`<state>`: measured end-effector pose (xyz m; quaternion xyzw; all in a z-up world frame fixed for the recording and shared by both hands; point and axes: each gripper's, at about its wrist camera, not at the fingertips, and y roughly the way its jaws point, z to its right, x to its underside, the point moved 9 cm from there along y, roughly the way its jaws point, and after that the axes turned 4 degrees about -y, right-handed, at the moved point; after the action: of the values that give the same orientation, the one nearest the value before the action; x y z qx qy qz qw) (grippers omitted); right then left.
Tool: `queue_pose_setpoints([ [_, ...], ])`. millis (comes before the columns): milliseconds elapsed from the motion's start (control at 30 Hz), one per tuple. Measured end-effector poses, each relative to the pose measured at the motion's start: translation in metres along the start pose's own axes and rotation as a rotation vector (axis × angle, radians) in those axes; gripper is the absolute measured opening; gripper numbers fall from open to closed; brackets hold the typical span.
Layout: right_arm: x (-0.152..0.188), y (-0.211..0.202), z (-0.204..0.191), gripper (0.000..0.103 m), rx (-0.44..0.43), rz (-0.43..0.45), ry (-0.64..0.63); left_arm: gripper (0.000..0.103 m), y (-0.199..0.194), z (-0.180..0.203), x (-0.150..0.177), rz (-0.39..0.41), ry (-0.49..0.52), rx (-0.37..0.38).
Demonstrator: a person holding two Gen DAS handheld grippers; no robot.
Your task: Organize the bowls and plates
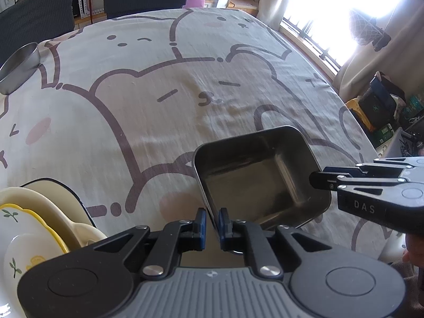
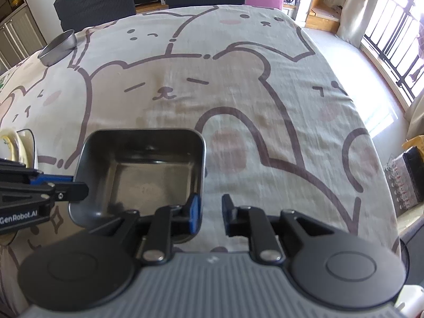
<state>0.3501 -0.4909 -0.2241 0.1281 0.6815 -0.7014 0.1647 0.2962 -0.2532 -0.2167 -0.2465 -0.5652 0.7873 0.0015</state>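
A square dark metal tray (image 1: 254,175) (image 2: 148,175) sits low over the bear-print tablecloth (image 1: 159,106). My left gripper (image 1: 212,213) straddles the tray's left wall near its front corner. Its jaws stand only slightly apart, and a thin strip of cloth shows beside the wall. In the right wrist view the left gripper (image 2: 76,184) reaches the tray's left rim. My right gripper (image 2: 212,204) is open around the tray's right wall, blue pad inside and black finger outside, with a gap to the wall. In the left wrist view the right gripper (image 1: 326,179) meets the tray's right rim.
A round metal bowl (image 1: 20,66) (image 2: 57,46) stands at the table's far left edge. Stacked cream and yellow-rimmed plates (image 1: 31,220) (image 2: 10,143) lie at the near left. Dark chairs (image 2: 92,2) stand behind the table. A window and clutter are on the right.
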Motion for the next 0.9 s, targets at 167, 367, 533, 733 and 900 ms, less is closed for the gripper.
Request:
queue_pose_setpoints([
  [167, -0.0013, 0.002, 0.0031, 0.023, 0.0, 0.001, 0.019, 0.013, 0.0002, 0.0024, 0.0022, -0.006, 0.007, 0.009],
  [367, -0.0019, 0.0028, 0.0042, 0.023, 0.002, 0.002, 0.029, 0.014, 0.0004, 0.0039, 0.0034, -0.014, 0.008, 0.019],
  [533, -0.0026, 0.0031, 0.0062, 0.024, 0.004, 0.004, 0.038, 0.014, 0.0009, 0.005, 0.0041, -0.017, 0.012, 0.024],
  [733, -0.0036, 0.0028, 0.0067, 0.024, 0.013, 0.009, 0.04, 0.015, 0.0013, 0.0066, 0.0037, -0.019, 0.013, 0.034],
  [900, -0.0046, 0.0029, 0.0079, 0.024, 0.022, 0.014, 0.044, 0.016, 0.0016, 0.0075, 0.0021, -0.015, 0.01, 0.035],
])
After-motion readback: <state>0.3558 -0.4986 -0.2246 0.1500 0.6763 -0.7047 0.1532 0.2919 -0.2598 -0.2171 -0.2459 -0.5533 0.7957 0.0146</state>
